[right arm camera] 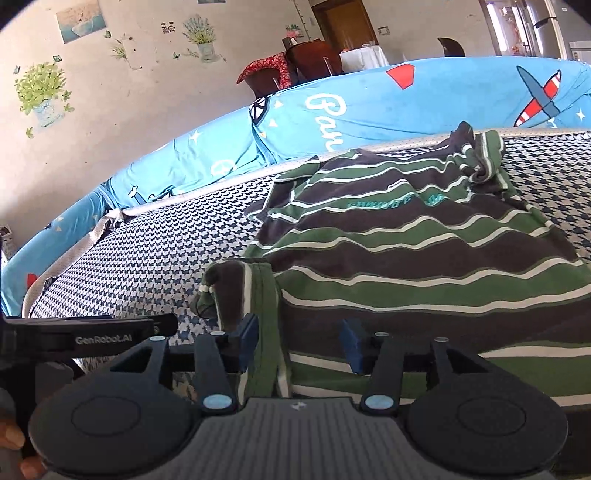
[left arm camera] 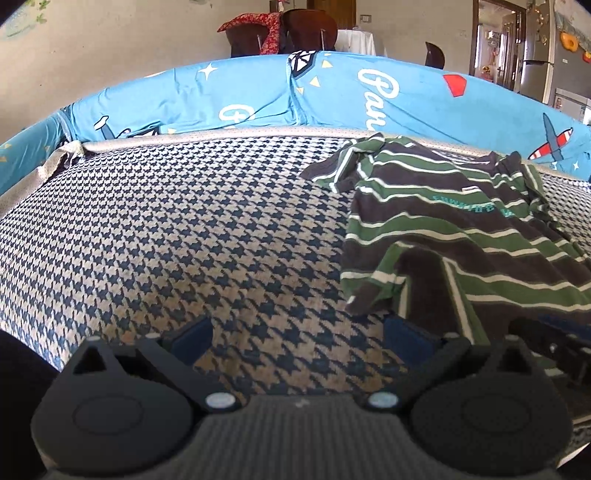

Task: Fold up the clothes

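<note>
A shirt striped in green, dark brown and white lies spread on the houndstooth cover; one sleeve is bunched at the far end. A folded-over strip of the shirt's near left edge runs between the pads of my right gripper, whose jaws stand apart around it without pinching it. In the left wrist view the shirt is to the right. Its near corner hangs just ahead of the right finger of my left gripper, which is open over bare cover. The left gripper's body shows at the right view's left edge.
Blue cushions printed with planes line the far edge of the cover. Behind them stand chairs with a red cloth and a white-draped table. A wall with plant stickers is at the left. Fingers of a hand show bottom left.
</note>
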The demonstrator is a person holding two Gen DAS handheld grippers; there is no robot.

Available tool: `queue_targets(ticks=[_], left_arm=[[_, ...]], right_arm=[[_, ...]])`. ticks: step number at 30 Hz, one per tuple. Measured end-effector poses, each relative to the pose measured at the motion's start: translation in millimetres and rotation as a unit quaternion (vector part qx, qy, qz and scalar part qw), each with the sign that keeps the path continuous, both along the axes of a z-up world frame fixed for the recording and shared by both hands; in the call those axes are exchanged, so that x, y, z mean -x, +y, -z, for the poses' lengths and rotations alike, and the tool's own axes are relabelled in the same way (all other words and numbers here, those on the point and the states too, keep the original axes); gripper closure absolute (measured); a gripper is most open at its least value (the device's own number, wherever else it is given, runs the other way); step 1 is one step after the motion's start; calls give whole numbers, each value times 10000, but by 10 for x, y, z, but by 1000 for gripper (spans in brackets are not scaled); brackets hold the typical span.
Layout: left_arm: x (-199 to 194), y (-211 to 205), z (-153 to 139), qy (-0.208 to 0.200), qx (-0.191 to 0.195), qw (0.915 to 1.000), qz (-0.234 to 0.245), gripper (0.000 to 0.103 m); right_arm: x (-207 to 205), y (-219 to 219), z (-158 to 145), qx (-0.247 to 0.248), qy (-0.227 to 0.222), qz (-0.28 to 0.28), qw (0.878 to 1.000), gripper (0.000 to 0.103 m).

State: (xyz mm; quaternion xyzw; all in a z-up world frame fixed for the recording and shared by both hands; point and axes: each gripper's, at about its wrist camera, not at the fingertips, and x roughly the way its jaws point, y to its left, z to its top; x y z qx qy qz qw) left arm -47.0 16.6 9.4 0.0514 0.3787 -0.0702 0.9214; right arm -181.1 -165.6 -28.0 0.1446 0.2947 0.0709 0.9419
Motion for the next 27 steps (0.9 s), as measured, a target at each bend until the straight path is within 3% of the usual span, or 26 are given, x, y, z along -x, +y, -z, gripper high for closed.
queue_targets(ticks=[6,16,23,25,26,27], left_arm=[[-154,5,135,227,-88,9997,-97,0],[-507,55,216,673,175,9975,-82,0],[-646,89,233,763,254,9964,-255,0],[-682,78,232,759,242,9964,-300,0],[-705,78,233,755,233,9963,-338,0],[-728,84,233,748,232,9962,-392,0]], right_arm=[[-88,100,41,107,96,-262,9996,46],[-205,343,127,564,210,-884,9943,45],[-341,456,203,846,7,-935,9920,45],[-352,459,205,883,-33,-880,9922,59],[-354,450,198,888,-32,-879,9922,77],[-348,435,185,858,-32,-896,9923,88]])
